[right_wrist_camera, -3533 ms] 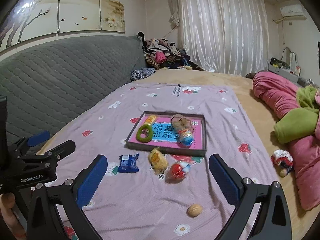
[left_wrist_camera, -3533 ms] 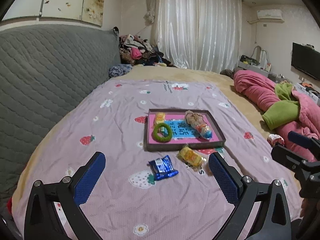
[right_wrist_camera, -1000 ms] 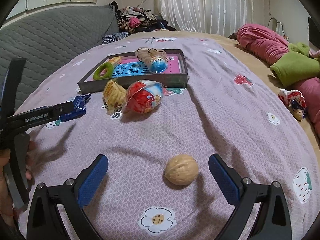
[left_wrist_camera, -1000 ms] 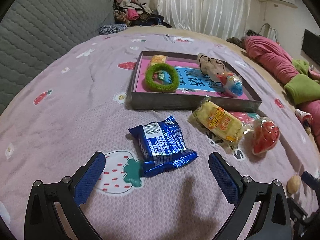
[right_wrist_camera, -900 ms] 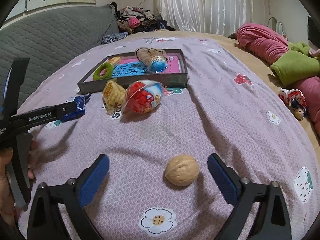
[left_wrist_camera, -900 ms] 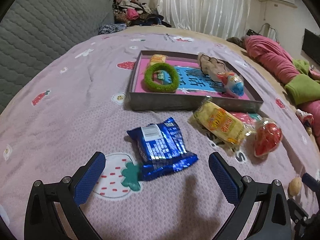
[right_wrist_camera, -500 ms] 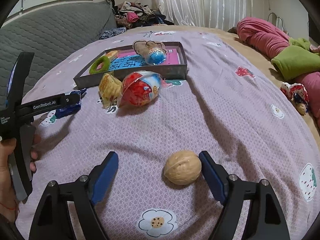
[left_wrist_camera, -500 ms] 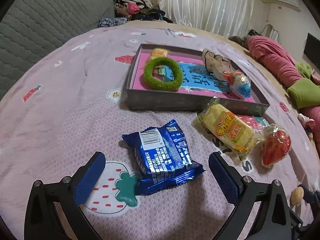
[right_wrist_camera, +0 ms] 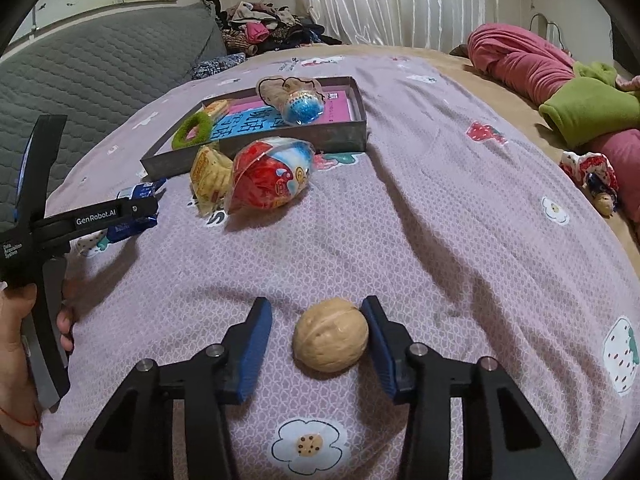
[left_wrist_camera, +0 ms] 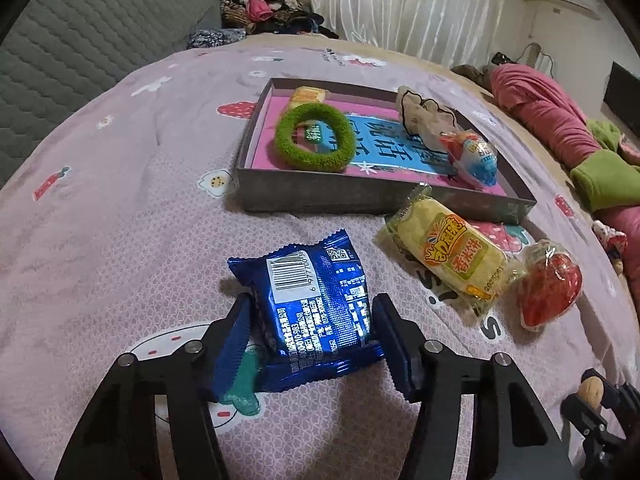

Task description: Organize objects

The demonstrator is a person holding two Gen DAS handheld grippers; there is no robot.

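Note:
In the left wrist view a blue snack packet (left_wrist_camera: 316, 292) lies barcode up on the purple bedspread. My left gripper (left_wrist_camera: 312, 320) is closing, and both blue pads touch the packet's sides. In the right wrist view a walnut (right_wrist_camera: 330, 335) sits between the pads of my right gripper (right_wrist_camera: 318, 320), whose jaws are closing. The right pad touches the walnut and a small gap remains at the left pad. Behind stands a grey tray (left_wrist_camera: 320, 192) with a green ring (left_wrist_camera: 315, 138), a blue-and-red wrapped egg (left_wrist_camera: 472, 156) and other small items.
A yellow snack bar (left_wrist_camera: 448, 256) and a red wrapped toy (left_wrist_camera: 548, 284) lie in front of the tray. A person's hand (right_wrist_camera: 16, 320) holds the left gripper (right_wrist_camera: 132, 210). A pink and green blanket (right_wrist_camera: 560, 92) and a small doll (right_wrist_camera: 596, 180) lie at the right.
Both grippers have narrowed from wide open. The left one has moved forward and closed around the blue packet; the right one has stayed over the walnut as its pads came in.

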